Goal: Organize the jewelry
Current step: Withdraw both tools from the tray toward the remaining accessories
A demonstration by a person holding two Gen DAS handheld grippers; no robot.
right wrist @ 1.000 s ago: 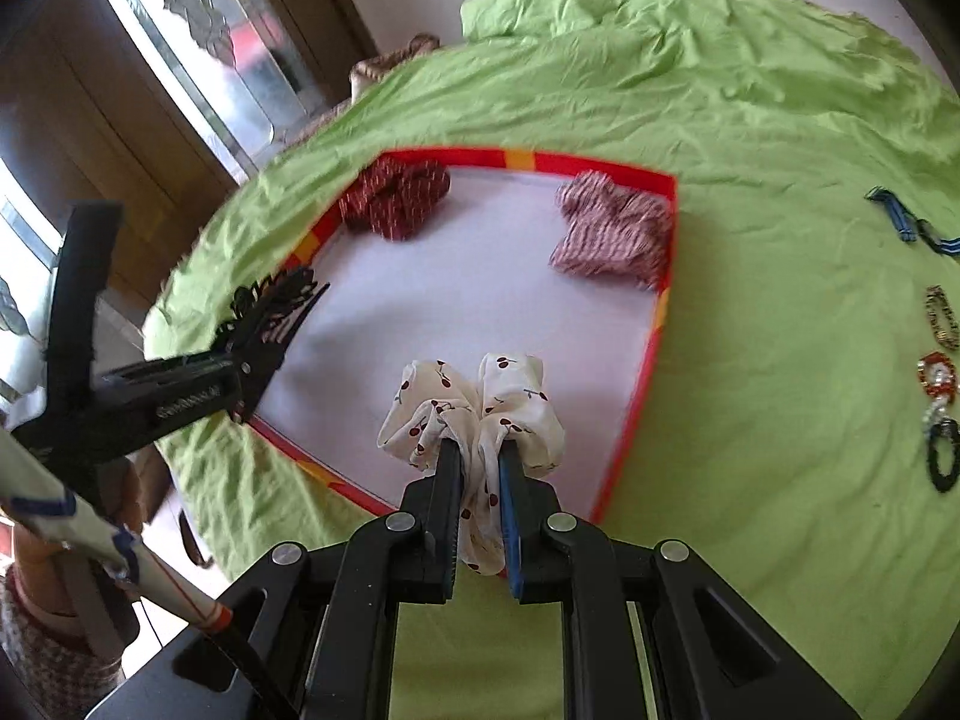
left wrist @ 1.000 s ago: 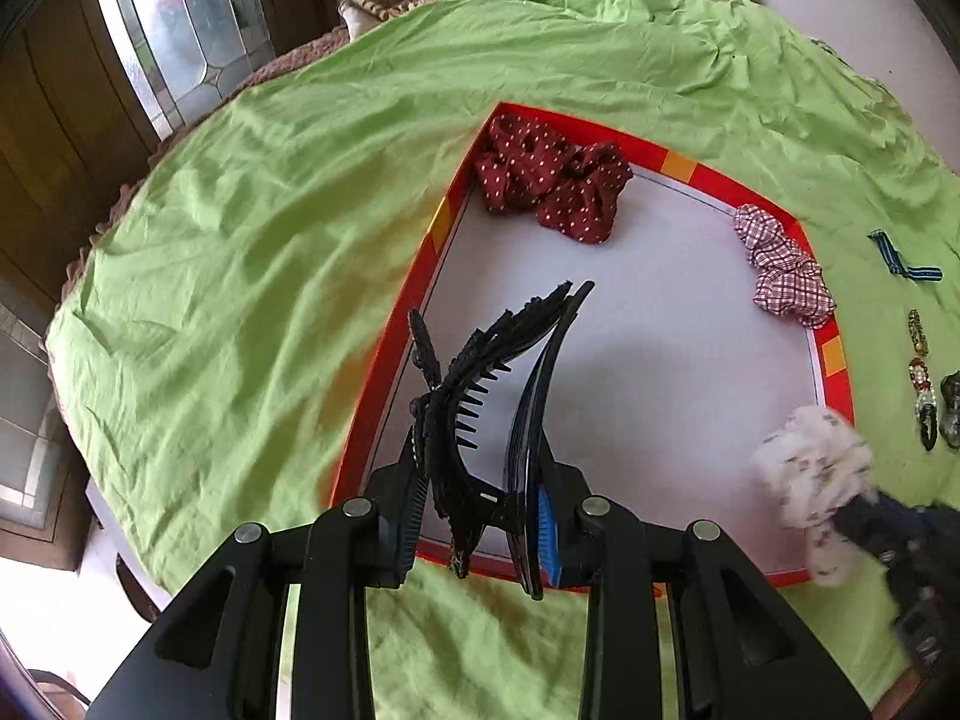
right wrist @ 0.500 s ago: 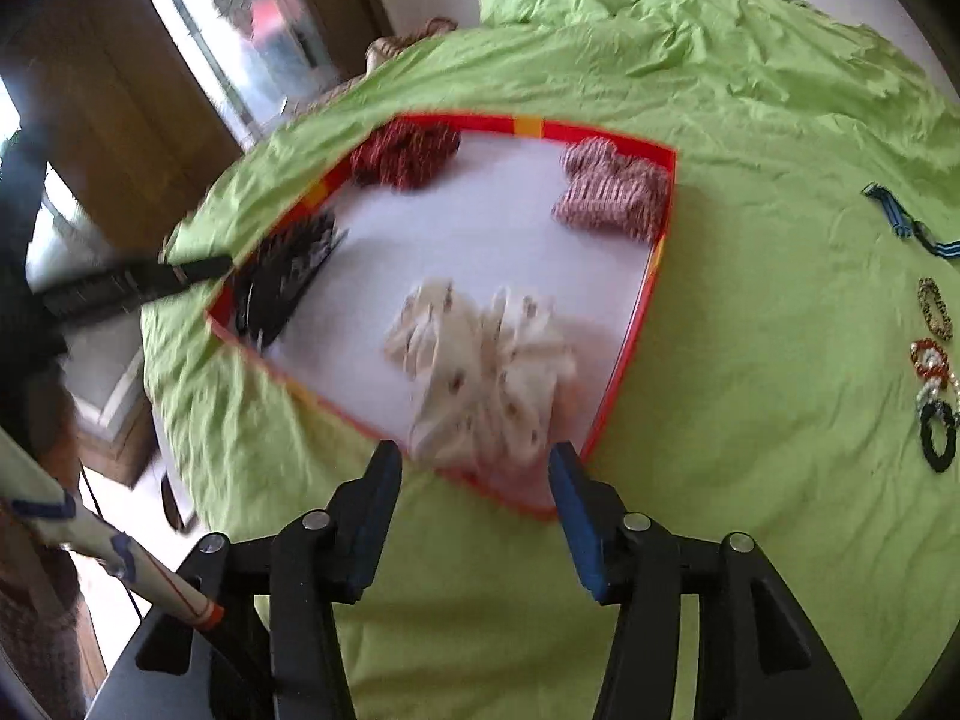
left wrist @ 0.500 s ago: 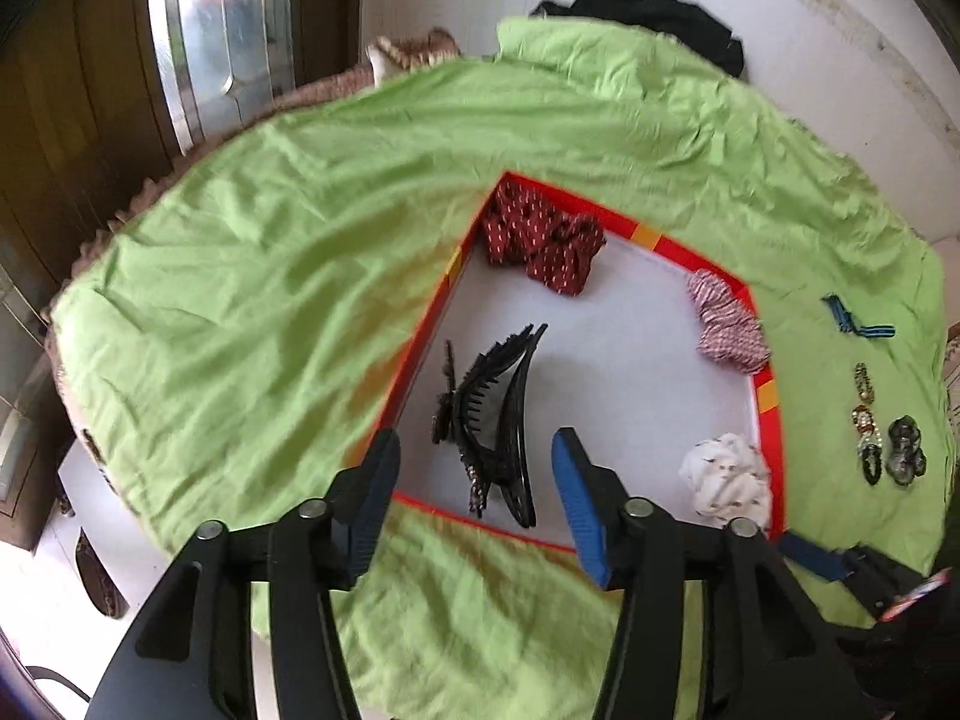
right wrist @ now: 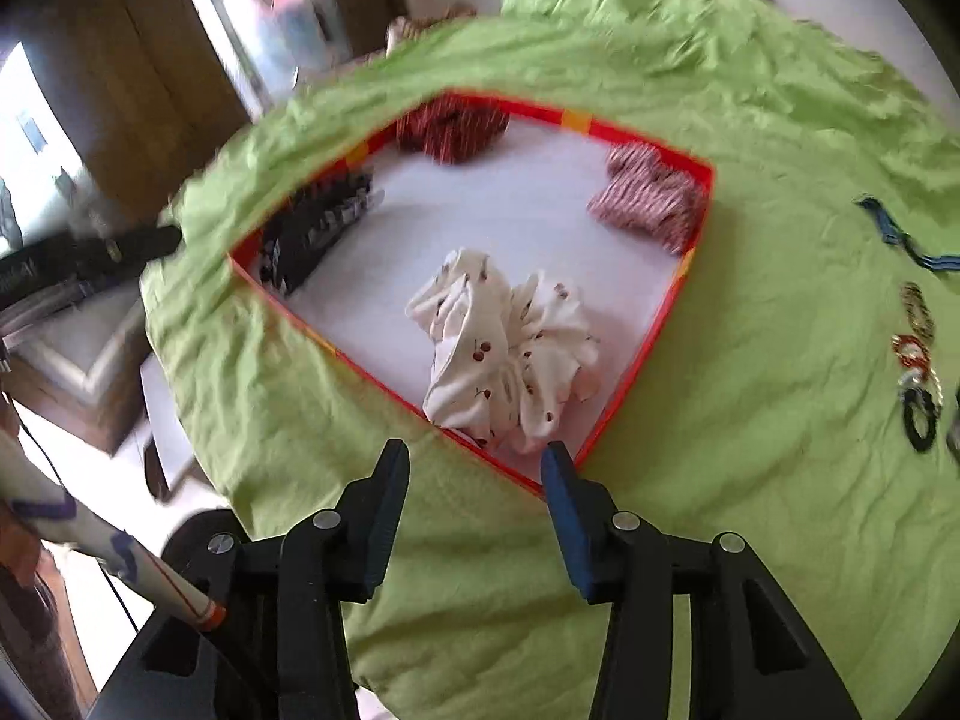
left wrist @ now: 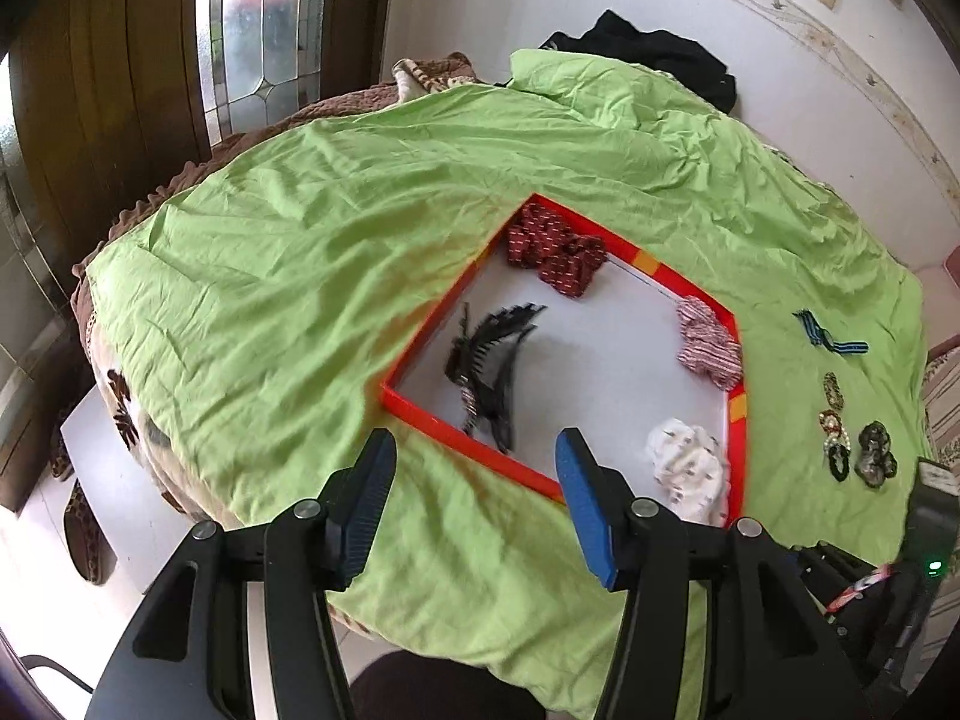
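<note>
A bed under a wrinkled green sheet (left wrist: 288, 276) is carrying everything. A red-rimmed tray (left wrist: 420, 411) is lying flat on the sheet near its middle. To the tray's right, a blue striped ribbon (left wrist: 831, 336) and a small cluster of dark and beaded jewelry pieces (left wrist: 852, 438) are resting directly on the sheet, well apart from the tray

Tray middle clear, corners taken
White floor of red-rimmed tray (left wrist: 654, 269) open centrally; blocked by black claw clip (left wrist: 489, 360), dark red scrunchie (left wrist: 555, 249), checked scrunchie (left wrist: 708, 345), white scrunchie (right wrist: 504, 348).
</note>
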